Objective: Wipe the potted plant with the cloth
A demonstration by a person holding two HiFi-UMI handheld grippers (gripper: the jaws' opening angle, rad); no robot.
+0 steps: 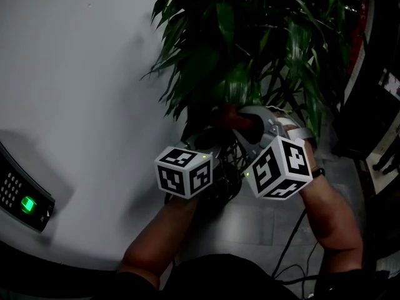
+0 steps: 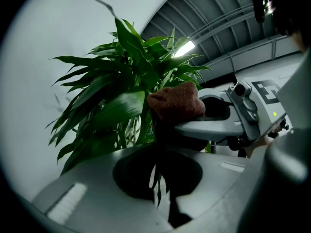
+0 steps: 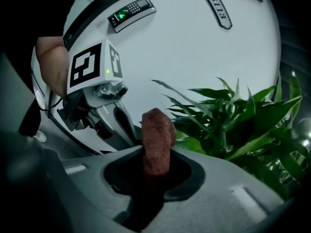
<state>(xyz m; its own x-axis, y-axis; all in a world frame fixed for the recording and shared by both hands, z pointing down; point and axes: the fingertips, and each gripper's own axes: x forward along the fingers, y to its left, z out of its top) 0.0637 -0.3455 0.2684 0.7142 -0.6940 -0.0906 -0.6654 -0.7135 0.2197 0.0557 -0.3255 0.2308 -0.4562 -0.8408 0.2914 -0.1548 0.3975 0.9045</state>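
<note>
Right gripper (image 3: 154, 177) was clamped on the wadded reddish-brown cloth (image 3: 158, 140), right at the leaves of the green leafy potted plant (image 1: 250, 42); left gripper (image 2: 163, 178) pinched a thin dark leaf (image 2: 161, 136) (presumably steadying it for wiping).

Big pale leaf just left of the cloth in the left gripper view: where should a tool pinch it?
Probably the outer half of the leaf, towards its tip, with one pad on each flat face. The blade is broad and thin and droops away from the cloth, so an edge-on pinch would likely fold it. Come from the wall side, where fewer leaves crowd it.
</note>
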